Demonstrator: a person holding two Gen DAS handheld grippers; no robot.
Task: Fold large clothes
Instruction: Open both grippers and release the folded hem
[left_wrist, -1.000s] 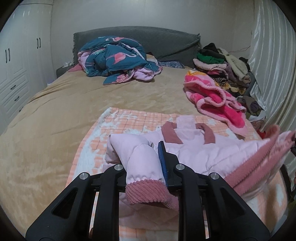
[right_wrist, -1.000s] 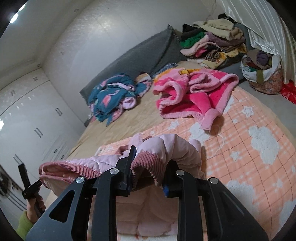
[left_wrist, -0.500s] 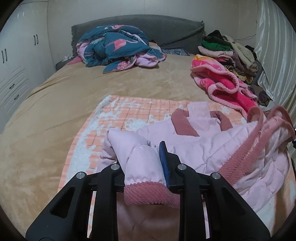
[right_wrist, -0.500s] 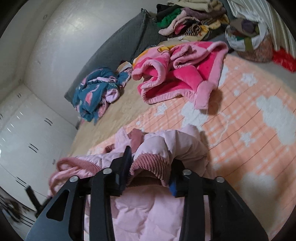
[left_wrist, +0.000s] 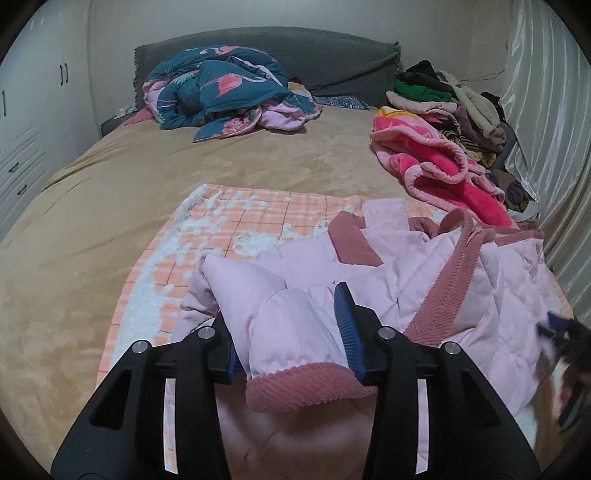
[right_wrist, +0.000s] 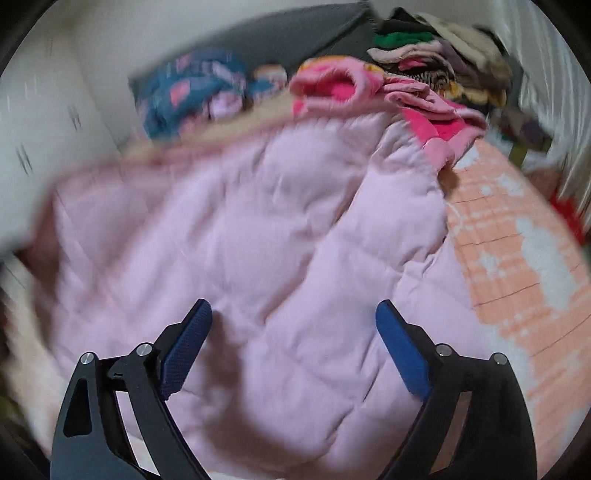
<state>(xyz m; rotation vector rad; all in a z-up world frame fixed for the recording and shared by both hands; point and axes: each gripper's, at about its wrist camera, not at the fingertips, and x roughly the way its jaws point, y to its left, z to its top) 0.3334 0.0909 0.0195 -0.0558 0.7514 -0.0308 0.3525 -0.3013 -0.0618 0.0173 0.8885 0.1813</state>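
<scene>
On the bed's (left_wrist: 92, 206) near edge, both grippers angled down over a pink jacket (left_wrist: 436, 273).
Left gripper (left_wrist: 295, 328), jaws just loosening, straddled its sleeve cuff (left_wrist: 303, 384); right gripper (right_wrist: 293, 332) had just sprung wide, empty.

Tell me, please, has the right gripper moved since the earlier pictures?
Yes. The right gripper has dropped toward the pink jacket, whose cuff it gripped before; against the headboard, its view has also rolled. Its jaws have just been opening, empty.

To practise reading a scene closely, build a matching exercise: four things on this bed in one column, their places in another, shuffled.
1. flamingo quilt
2. pink jacket
3. fleece robe
4. checked blanket

A. under the jacket
B. far right, by the clothes pile
C. against the headboard
D. near edge, sleeve between the left tool's pads

Pairs: 1-C, 2-D, 3-B, 4-A
</scene>
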